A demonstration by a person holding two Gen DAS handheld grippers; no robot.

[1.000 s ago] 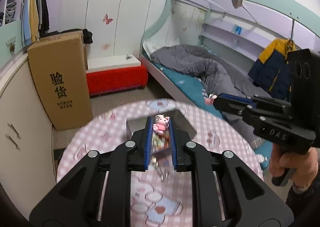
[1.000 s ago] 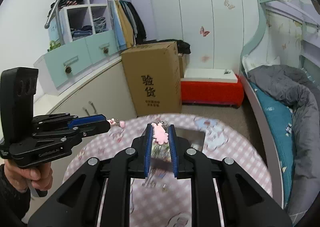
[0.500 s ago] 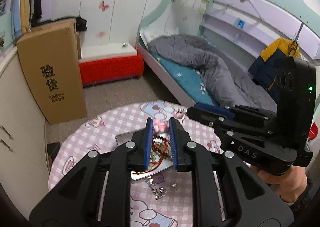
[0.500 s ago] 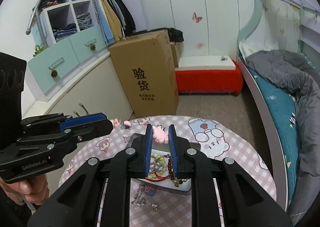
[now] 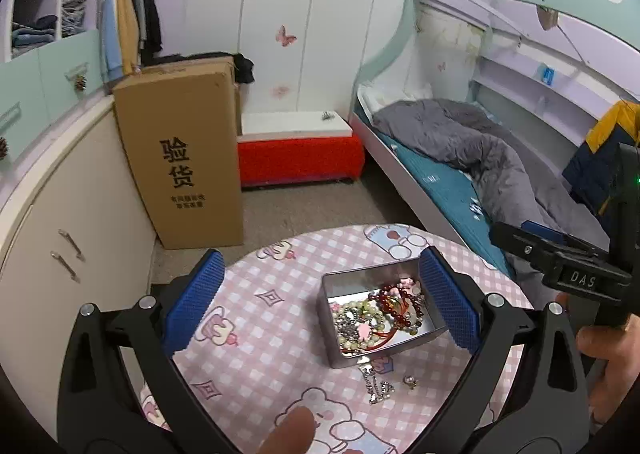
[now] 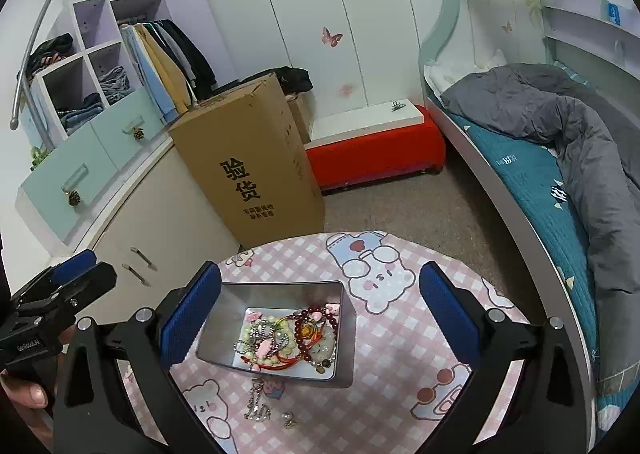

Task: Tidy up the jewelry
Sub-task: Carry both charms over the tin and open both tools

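**Both grippers wide open over the jewelry tin**

Here's the left gripper, jaws spread wide and gripping nothing, blue pads flanking the view. Between them sits the metal tin on the pink checked tabletop, just inside the right-hand pad. The tin is packed: a dark red bead bracelet, pale green beads, a silver chain tangle and a small pink charm all heaped together on its floor.

Over to the right wrist view, and the right gripper is the same story: jaws fully apart, nothing between them. The tin lies nearer its left-hand pad.

Not everything is boxed yet. A loose silver chain lies on the tabletop just in front of the tin, and beside it a small stud-like piece, too small to identify. The left view picks up that chain and little piece too.

A fingertip pokes into the bottom of the left view. Behind the tabletop stand a tall cardboard box with printed characters, a red bench and a bed with a grey duvet
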